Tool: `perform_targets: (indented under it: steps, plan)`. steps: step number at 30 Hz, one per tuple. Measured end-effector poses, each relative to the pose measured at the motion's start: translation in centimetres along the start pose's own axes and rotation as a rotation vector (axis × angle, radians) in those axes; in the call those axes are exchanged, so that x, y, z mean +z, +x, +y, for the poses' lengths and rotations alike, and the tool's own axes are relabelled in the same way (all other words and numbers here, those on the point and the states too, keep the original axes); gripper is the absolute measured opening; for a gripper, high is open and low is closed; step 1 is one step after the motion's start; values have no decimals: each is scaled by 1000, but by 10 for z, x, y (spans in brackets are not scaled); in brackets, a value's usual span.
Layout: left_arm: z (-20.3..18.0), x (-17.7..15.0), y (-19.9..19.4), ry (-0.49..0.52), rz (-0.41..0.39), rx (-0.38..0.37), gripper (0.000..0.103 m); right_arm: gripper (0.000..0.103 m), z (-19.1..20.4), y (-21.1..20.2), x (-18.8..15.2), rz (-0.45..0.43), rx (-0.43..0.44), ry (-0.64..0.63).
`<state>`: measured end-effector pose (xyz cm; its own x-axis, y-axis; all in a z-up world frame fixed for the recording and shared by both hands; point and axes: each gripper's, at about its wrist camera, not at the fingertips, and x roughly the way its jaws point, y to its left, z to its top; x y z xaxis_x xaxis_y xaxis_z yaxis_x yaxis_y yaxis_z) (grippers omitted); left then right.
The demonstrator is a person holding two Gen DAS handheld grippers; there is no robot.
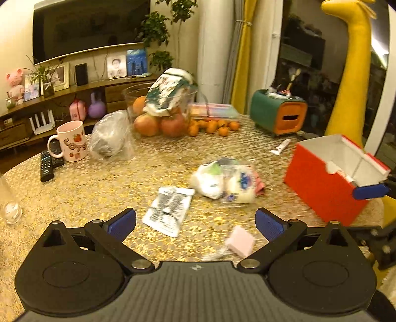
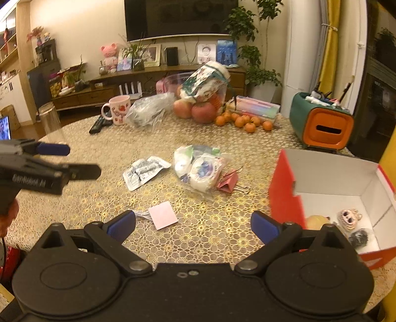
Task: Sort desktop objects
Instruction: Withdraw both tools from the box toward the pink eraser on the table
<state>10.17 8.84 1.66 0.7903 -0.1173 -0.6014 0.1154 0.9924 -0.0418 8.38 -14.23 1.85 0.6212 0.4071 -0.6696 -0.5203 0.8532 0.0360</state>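
Red box (image 2: 284, 188): open at bench (image 2: 222, 235) edge, already collecting trinkets. Left tool (image 1: 195, 223), right tool (image 2: 193, 224): fingers apart, empty, facing loose packets (image 2: 198, 168).

I see a big black TV (image 2: 180, 18) on the wall at 12 o'clock. A pink bear toy (image 2: 109, 56) sits on the wooden shelf (image 2: 170, 71) under it, at about 11 o'clock. A tall yellow giraffe (image 1: 352, 74) stands at 2 o'clock beside the yellow curtain (image 1: 243, 54).
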Motion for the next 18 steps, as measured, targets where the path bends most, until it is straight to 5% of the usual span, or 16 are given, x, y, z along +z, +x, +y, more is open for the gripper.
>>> perform_targets:
  steps: [18]
  plan:
    - [32,-11,109,38,108,65,103,91,35,98,-9,101,59,-155]
